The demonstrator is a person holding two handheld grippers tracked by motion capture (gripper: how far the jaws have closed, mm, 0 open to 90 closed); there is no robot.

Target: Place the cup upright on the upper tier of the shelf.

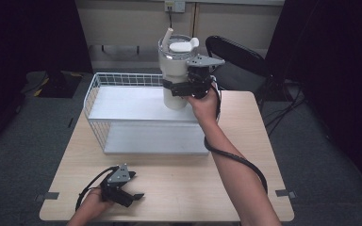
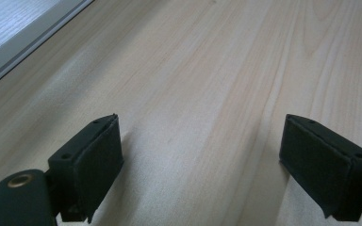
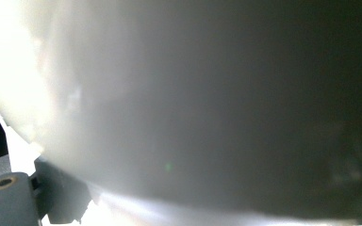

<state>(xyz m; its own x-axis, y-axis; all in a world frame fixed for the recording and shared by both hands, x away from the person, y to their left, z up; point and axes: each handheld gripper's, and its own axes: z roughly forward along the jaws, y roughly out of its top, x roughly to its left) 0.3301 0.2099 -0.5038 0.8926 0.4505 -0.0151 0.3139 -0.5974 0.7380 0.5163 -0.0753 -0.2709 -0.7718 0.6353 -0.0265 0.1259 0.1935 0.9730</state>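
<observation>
A tall white tumbler (image 1: pixel 173 75) with a clear lid and a straw stands upright at the right end of the top shelf of a white wire rack (image 1: pixel 122 106). My right gripper (image 1: pixel 183 88) is shut on the tumbler's side from the right. In the right gripper view the tumbler's wall (image 3: pixel 193 103) sits very close, and one of the fingers (image 3: pixel 61 202) shows at the bottom left. Whether the tumbler's base touches the shelf is unclear. My left gripper (image 1: pixel 133 194) rests open near the table's front left edge. Bare wood lies between its pads (image 2: pixel 94 165).
The rack has a lower shelf (image 1: pixel 155 139) and takes up the back half of the wooden table (image 1: pixel 184 183). A black chair (image 1: pixel 238 59) stands behind the table's far right corner. The right gripper's cable (image 1: pixel 235 160) trails along the forearm.
</observation>
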